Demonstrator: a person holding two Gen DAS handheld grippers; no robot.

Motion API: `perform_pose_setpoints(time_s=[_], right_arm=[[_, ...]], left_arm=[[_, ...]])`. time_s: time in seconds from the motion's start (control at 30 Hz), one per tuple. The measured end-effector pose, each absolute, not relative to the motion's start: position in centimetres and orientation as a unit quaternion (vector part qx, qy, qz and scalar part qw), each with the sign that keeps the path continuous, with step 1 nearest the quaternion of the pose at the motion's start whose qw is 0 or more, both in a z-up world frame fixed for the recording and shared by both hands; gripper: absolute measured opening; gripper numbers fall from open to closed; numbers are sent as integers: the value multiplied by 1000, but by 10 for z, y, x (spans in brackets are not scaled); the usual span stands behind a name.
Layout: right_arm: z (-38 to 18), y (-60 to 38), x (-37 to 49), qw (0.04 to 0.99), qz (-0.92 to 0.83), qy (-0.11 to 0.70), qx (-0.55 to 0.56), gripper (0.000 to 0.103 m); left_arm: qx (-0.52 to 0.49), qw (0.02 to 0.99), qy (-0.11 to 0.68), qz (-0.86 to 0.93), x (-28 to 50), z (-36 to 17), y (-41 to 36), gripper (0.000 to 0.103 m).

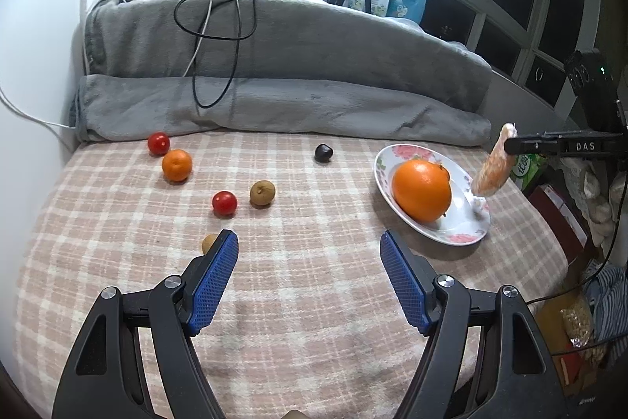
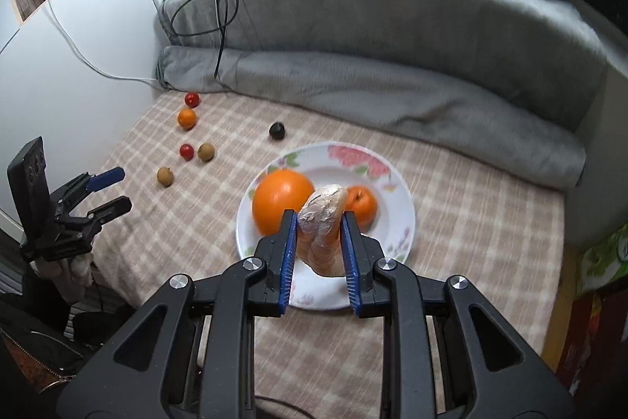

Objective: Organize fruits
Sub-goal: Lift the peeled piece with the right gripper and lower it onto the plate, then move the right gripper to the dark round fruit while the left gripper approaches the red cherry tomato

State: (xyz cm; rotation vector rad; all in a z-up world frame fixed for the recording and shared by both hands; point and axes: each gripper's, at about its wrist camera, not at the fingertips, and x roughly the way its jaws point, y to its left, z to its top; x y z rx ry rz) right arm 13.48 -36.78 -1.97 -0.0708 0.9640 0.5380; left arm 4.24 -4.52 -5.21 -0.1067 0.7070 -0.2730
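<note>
My right gripper (image 2: 318, 222) is shut on a peeled, wrapped citrus segment (image 2: 322, 222) and holds it above the flowered plate (image 2: 392, 191). The plate holds a big orange (image 2: 280, 201) and a small tangerine (image 2: 363, 205). In the left wrist view the segment (image 1: 492, 165) hangs at the plate's (image 1: 463, 234) right edge, by the big orange (image 1: 422, 189). My left gripper (image 1: 308, 246) is open and empty over the checked cloth. Loose fruits lie left: two red tomatoes (image 1: 224, 202) (image 1: 158, 143), a tangerine (image 1: 177, 165), two brown longans (image 1: 262, 192) (image 1: 209, 243), a dark fruit (image 1: 324, 152).
A grey blanket (image 1: 274, 73) with cables is rolled along the back. The table drops off at the right edge, with bags and boxes (image 1: 569, 321) below. A white wall (image 1: 35, 65) stands at the left.
</note>
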Motion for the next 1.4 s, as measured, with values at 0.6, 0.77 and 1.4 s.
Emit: perform_pose_setpoints(time_s=[0.6,0.77,1.4], right_arm=[[-46,-354,151,824,266,499,-22,23],[-49,-351,158,824,263,501,-26,24],[-21,-363,155,868,236,436,-15,76]], left_arm=[[-56,930,343,-121,38,-50,-38,75],[-57,930,343,-118,38,-49,-36,75],[-50,931,342,-120,37,-47,-39,75]])
